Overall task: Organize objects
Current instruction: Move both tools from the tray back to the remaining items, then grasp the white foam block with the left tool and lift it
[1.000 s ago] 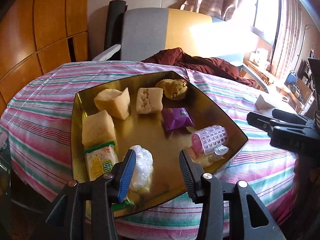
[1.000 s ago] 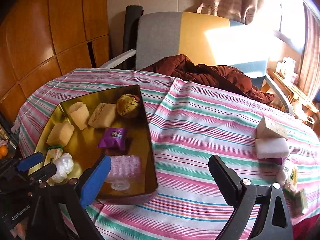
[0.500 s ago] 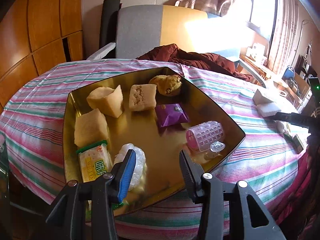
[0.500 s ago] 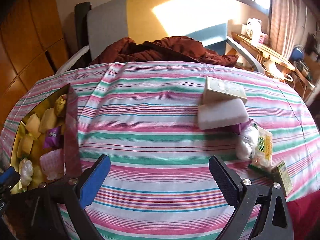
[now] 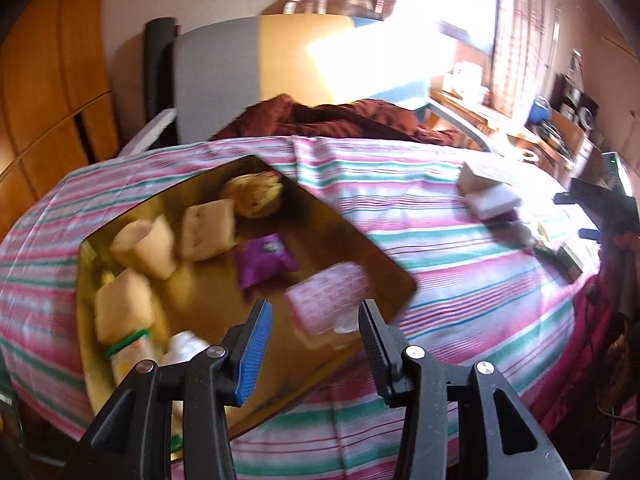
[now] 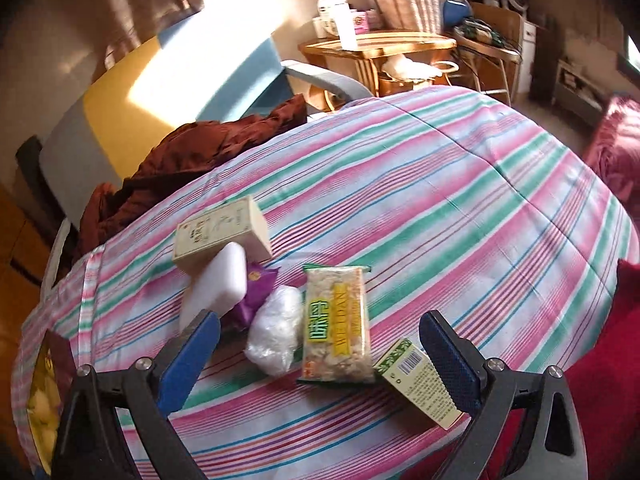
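Since a second earlier the right gripper (image 6: 320, 354) had swung away from the gold tray (image 5: 384, 258) to the snack pile, wide, empty, tilted down over the green-labelled snack pack (image 6: 337, 324). Left gripper (image 5: 314, 342) hung over the tray's near edge, jaws narrow, apparently empty; view blurred.

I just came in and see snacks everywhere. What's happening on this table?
A person is tidying snacks with two hand-held grippers. Neither one is holding anything. The left gripper hovers open over the gold tray, which already holds cakes, a purple packet and a pink roller. The right gripper is wide open above a loose pile on the striped tablecloth: a green snack bar, a white bag, a white block and two small boxes.
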Available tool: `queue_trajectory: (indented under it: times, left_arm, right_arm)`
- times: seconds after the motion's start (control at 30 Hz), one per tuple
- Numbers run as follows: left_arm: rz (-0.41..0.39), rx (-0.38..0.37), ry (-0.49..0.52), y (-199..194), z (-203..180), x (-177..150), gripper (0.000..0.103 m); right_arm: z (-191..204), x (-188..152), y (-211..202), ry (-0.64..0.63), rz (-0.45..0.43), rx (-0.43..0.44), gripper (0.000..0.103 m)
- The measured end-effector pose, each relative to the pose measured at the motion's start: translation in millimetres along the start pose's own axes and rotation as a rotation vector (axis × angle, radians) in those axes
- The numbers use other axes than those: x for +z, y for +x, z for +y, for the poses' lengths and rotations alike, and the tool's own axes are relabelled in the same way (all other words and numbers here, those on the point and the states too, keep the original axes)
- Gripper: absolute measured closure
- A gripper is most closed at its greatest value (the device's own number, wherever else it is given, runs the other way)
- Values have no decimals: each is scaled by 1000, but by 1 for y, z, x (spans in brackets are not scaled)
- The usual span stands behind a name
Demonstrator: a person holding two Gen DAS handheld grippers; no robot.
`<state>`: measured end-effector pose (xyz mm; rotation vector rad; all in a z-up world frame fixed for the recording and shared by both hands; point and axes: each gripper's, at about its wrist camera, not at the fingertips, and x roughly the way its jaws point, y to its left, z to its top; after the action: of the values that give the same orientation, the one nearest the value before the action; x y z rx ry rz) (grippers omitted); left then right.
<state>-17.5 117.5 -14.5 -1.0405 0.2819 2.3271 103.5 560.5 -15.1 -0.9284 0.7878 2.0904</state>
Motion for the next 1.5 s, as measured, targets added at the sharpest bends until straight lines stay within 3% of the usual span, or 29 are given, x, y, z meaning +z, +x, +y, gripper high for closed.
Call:
queue_trajectory:
  times: [0.1,0.47,0.6,0.73,0.8,0.87,1.27,1.5]
  left_arm:
    - [8,-38,48,7,-22,10,58]
    - [54,-167,182,41,-101,45,51]
    - [80,-203,202,59,-124,63,36]
    - [98,-223,249,80,-150,81,34]
    - [103,-247,300,92,-166,91,25]
    - [122,-282,326,106,-179,100,22]
    - [169,-407,538,199,-253,133,19]
    - [241,-464,515,244,-256,143,19]
  right_arm:
    - [-12,-1,10,92,49,45,1]
    - [-21,-1,7,166,29,104,1]
    - [-21,-2,6,168,30,129,0]
    - [-24,-2,3,190,19,168,0]
    - [-27,-2,1,209,15,193,0]
    - [-30,-2,1,226,16,218,0]
    - [-38,-2,4,286,48,356,0]
    - [-34,-3,16,281,100,398,0]
